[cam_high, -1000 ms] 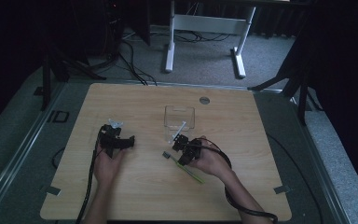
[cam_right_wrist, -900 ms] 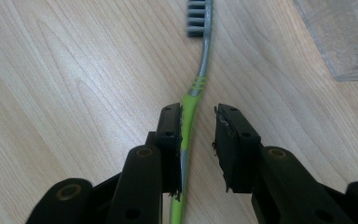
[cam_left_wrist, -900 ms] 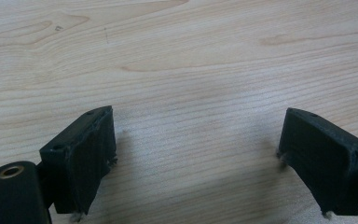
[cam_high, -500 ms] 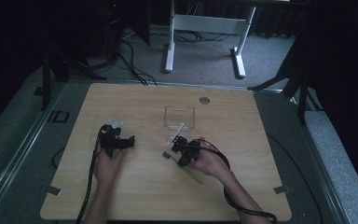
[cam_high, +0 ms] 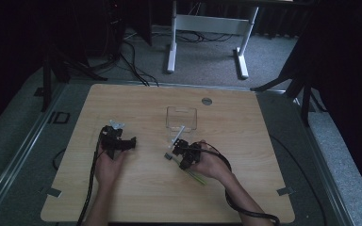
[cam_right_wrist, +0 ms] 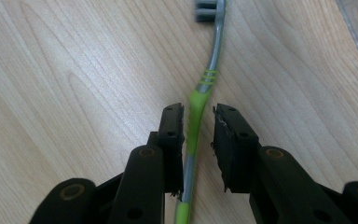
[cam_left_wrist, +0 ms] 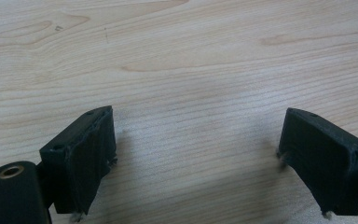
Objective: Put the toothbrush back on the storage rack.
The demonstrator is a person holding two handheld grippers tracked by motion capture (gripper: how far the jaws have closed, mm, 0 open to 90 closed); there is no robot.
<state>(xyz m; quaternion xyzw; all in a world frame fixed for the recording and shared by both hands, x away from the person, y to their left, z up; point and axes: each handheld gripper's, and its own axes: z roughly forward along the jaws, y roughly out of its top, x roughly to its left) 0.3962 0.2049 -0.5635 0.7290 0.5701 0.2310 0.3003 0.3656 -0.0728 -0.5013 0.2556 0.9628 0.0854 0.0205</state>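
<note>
Right gripper [cam_right_wrist: 198, 126] low over the counter [cam_high: 136, 197], jaws straddling the green-and-grey toothbrush [cam_right_wrist: 200, 100]. One pad lies against the handle, the other stands just off it with a gap showing; jaws have just been closing, no grasp yet. Toothbrush lies flat on the wood, bristle head pointing away from the gripper, near the clear plastic box [cam_high: 181, 117]. Left gripper [cam_left_wrist: 196, 158] well apart at the counter's left, released, jaws wide over bare wood, nothing between them.
</note>
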